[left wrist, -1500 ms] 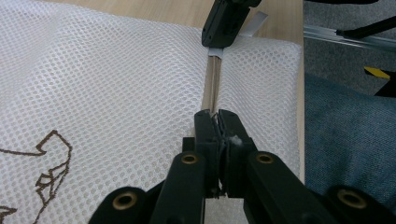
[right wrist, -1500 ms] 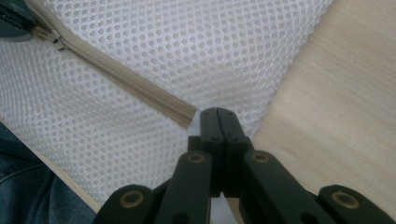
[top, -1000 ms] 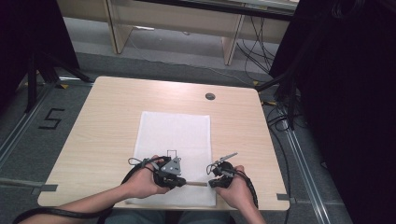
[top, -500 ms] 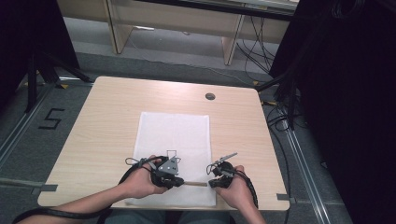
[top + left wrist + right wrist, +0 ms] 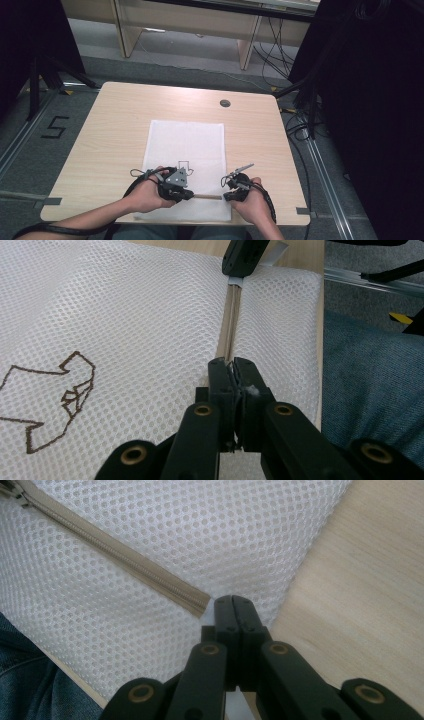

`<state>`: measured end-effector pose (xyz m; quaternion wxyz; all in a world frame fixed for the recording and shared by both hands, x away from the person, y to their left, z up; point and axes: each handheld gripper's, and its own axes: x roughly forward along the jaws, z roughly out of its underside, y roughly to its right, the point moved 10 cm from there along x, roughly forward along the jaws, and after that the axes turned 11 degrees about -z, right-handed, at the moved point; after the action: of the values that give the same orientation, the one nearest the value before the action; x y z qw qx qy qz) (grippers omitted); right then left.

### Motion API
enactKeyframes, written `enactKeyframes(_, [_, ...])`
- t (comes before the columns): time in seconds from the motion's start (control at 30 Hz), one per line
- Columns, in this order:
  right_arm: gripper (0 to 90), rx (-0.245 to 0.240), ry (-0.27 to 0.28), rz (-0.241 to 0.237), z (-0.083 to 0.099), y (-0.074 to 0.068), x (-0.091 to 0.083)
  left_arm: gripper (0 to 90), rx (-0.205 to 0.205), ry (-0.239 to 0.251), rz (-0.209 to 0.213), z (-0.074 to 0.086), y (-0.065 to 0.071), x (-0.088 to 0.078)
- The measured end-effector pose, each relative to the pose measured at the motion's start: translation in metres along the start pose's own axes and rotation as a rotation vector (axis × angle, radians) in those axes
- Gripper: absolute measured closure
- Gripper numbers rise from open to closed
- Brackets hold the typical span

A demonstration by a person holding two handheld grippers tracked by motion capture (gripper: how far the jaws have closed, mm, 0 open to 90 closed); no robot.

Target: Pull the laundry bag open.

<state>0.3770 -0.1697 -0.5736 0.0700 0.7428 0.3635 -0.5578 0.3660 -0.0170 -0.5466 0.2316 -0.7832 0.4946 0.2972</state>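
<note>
At the far left of the high view a strip of grey floor carries a painted number five. Next to it stands the light wooden worktop, with a white mesh bag laid flat down its middle, the near edge close to the person's side. A small brown outline drawing is printed on the mesh just beyond the left gripper; in the left gripper view the same drawing sits to the left of the jaws.

The left gripper lies low over the near part of the bag, held in the person's left hand, with the grey three-cornered plate on top. Its jaws are clenched on something small at the near end of the beige zipper (whether that is the pull tab or just the tape, the left gripper view does not show clearly). The zipper runs as a straight closed line between the two grippers, across the bag close to its near edge.

At the other end, the right gripper sits in the person's right hand, near the bag's right edge. In the right gripper view its jaws are pressed tight together, tips on the mesh right at the zipper's end, pinching the bag there; bare worktop shows just beside them. The left gripper view also shows this gripper far off, at the end of the zipper line.

Farther right on the worktop, towards the back, is a small round cable hole, and beyond the edge dark cables trail on the floor.
</note>
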Motion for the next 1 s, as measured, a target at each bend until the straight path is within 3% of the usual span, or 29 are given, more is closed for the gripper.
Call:
enactKeyframes(0.27, [90.0, 0.009, -0.003, 0.007, 0.000, 0.001, 0.000, 87.3, -0.006, 0.007, 0.008, 0.002, -0.002, -0.003])
enactKeyframes(0.33, [90.0, -0.013, 0.004, 0.002, -0.001, 0.001, 0.000, 87.2, -0.014, 0.008, 0.005, 0.004, -0.003, -0.006])
enactKeyframes(0.43, [90.0, -0.012, 0.003, 0.006, -0.001, 0.001, 0.000, 87.3, -0.007, 0.014, 0.004, 0.004, -0.004, -0.007])
enactKeyframes(0.53, [90.0, -0.012, 0.003, 0.008, -0.001, 0.001, 0.000, 87.3, -0.034, 0.015, 0.009, 0.006, -0.004, -0.008])
enactKeyframes(0.8, [90.0, -0.019, 0.005, 0.008, -0.001, 0.001, 0.000, 87.3, -0.035, 0.014, 0.009, 0.008, -0.005, -0.011])
enactKeyframes(0.83, [90.0, 0.009, -0.006, 0.013, 0.001, 0.000, 0.000, 87.3, -0.037, 0.015, 0.008, 0.009, -0.005, -0.011])
enactKeyframes(0.9, [90.0, 0.009, -0.006, 0.014, 0.001, 0.000, 0.000, 87.3, -0.040, 0.017, 0.007, 0.009, -0.005, -0.011])
enactKeyframes(0.93, [90.0, -0.014, 0.003, 0.008, -0.001, 0.001, 0.000, 87.3, -0.040, 0.013, 0.004, 0.010, -0.007, -0.013])
enactKeyframes(1.0, [90.0, -0.009, 0.001, 0.008, -0.001, 0.000, 0.000, 87.3, -0.041, 0.016, 0.005, 0.010, -0.007, -0.014])
